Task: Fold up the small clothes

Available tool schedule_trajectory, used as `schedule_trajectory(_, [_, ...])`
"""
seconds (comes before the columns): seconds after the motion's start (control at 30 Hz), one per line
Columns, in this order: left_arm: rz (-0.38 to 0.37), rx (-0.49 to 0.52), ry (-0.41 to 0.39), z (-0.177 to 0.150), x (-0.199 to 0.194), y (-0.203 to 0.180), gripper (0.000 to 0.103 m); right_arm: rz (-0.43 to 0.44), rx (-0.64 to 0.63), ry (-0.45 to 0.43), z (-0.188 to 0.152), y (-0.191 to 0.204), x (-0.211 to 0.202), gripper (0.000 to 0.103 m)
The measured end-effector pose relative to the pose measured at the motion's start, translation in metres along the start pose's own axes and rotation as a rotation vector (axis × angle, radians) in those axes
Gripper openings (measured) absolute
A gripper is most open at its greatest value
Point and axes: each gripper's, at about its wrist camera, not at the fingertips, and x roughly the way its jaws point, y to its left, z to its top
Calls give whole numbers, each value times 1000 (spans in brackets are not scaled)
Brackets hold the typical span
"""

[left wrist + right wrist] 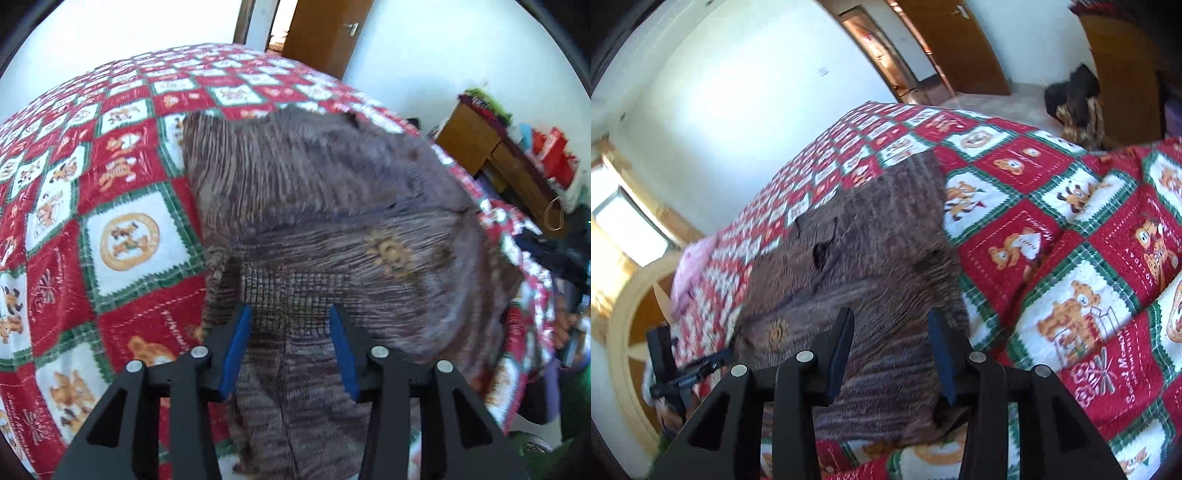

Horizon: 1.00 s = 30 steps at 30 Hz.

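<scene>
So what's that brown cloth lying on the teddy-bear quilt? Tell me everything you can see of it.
The brown garment looks like ribbed or crinkled fabric streaked in brown and grey, with a small gold flower-like motif. It lies spread on the red, white and green quilt, partly doubled over, with a fold edge crossing it. Both hand-held grippers hang over its near part with jaws apart, not pinching it.

1. My left gripper (290, 314) has two black fingers, each lined inside with a bright blue pad (236, 350).
2. Four black triangular link arms with cut-out windows carry it, each pinned by a round silver screw (198, 352).
3. My right gripper (892, 317) is built the same: black fingers, darker blue pads (942, 354), four silver pivot screws (977, 356).
</scene>
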Motion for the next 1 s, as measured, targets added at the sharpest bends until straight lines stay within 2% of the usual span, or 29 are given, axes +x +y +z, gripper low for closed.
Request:
schedule_trajectory(0.07, [13, 6, -30, -1, 0, -4, 46, -6, -25, 5, -3, 6, -3, 43])
schedule_trajectory(0.3, [51, -28, -50, 0, -9, 1, 46, -26, -70, 9, -9, 14, -5, 43])
schedule_trajectory(0.4, [82, -22, -24, 0, 1, 5, 46, -16, -59, 13, -11, 11, -5, 43])
schedule_trajectory(0.47, [75, -19, -34, 0, 4, 4, 52, -19, -57, 18, -12, 10, -4, 43])
schedule_trajectory(0.5, [65, -18, -34, 0, 5, 2, 60, -21, -56, 20, -12, 10, -3, 43])
schedule_trajectory(0.57, [73, -5, -40, 0, 6, -4, 62, -22, -51, 22, -13, 9, -3, 43])
schedule_trajectory(0.6, [88, 3, -45, -2, 7, -7, 60, -25, -53, 20, -13, 8, -3, 43])
schedule_trajectory(0.67, [113, 27, -60, -5, 6, -13, 44, -41, -71, 13, -12, 9, -4, 43])
schedule_trajectory(0.73, [102, 22, -73, -7, 2, -14, 16, -61, -94, 8, -10, 10, -5, 43])
schedule_trajectory(0.9, [61, -67, -91, -9, -4, -6, 15, -103, -177, 28, 4, 12, 4, 43])
schedule_trajectory(1.0, [51, -69, -99, -9, -5, -8, 14, -132, -242, 68, 13, 16, 20, 43])
